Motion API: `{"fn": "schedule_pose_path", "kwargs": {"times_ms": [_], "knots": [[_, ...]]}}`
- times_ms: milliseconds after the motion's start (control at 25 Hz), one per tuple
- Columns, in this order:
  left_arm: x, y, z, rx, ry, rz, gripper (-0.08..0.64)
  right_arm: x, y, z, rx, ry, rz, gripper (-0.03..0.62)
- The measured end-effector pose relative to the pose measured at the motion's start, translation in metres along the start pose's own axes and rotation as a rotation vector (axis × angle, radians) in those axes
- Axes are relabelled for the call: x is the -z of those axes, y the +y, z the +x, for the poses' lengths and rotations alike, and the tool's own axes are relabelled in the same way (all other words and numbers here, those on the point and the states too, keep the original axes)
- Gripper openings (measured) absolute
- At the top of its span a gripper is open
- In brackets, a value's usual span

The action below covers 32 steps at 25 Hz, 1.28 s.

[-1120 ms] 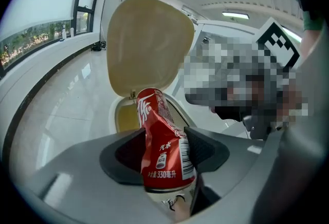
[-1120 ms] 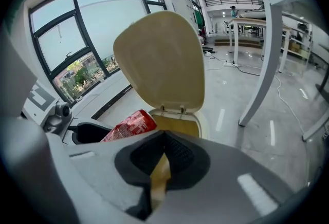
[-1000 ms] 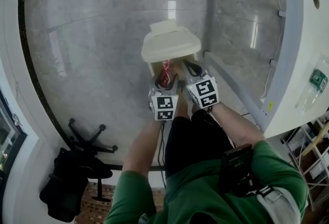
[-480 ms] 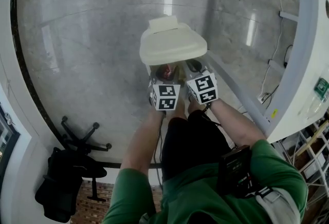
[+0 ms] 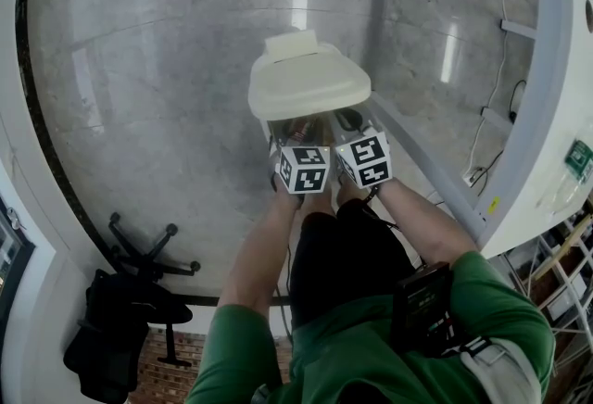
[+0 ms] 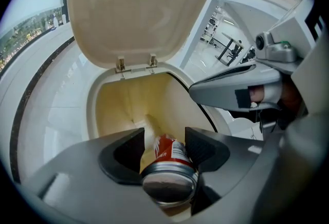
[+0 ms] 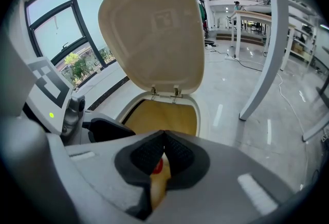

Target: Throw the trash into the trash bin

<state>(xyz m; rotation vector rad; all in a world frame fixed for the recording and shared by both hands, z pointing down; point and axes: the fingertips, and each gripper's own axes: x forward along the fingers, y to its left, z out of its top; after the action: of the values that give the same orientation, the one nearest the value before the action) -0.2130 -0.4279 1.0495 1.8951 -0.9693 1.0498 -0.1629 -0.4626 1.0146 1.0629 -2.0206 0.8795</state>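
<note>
A cream trash bin (image 5: pixel 269 126) stands on the floor with its lid (image 5: pixel 309 82) raised. Both grippers hover over its mouth. My left gripper (image 5: pixel 298 137) is shut on a red drink can (image 6: pixel 169 159), which points down into the yellowish bin interior (image 6: pixel 128 110). In the head view the can (image 5: pixel 298 127) shows dimly under the lid's edge. My right gripper (image 5: pixel 345 126) hangs just right of it, its jaws shut tip to tip with nothing held (image 7: pixel 164 138). A sliver of the can (image 7: pixel 158 165) shows behind those jaws.
A white table frame (image 5: pixel 547 96) stands close on the right, one leg (image 5: pixel 417 161) running beside the bin. Cables (image 5: pixel 482 161) lie under it. An office chair base (image 5: pixel 148 254) and a black bag (image 5: pixel 120 337) sit behind on the left.
The can has gone from standing clear above the bin mouth to lower, under the lid's edge. Both grippers edged forward over the bin.
</note>
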Motion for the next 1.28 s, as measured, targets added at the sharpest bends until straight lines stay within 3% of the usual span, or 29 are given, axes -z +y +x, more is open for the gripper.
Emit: {"fn": "schedule_pose_path", "kwargs": {"times_ms": [480,920,1280], "knots": [[-0.009,0.006,-0.017,0.002,-0.073,-0.009,0.255,-0.012,0.001,-0.013,0.014,-0.006,-0.004,0.003],[-0.069,0.028,-0.116,-0.171,-0.312,0.05,0.012,-0.071,0.028,-0.065,-0.016,-0.074,-0.075,0.003],[-0.105,0.016,-0.204,-0.188,-0.444,0.024,0.005,-0.125,0.056,-0.142,-0.017,-0.167,-0.134,0.003]]}}
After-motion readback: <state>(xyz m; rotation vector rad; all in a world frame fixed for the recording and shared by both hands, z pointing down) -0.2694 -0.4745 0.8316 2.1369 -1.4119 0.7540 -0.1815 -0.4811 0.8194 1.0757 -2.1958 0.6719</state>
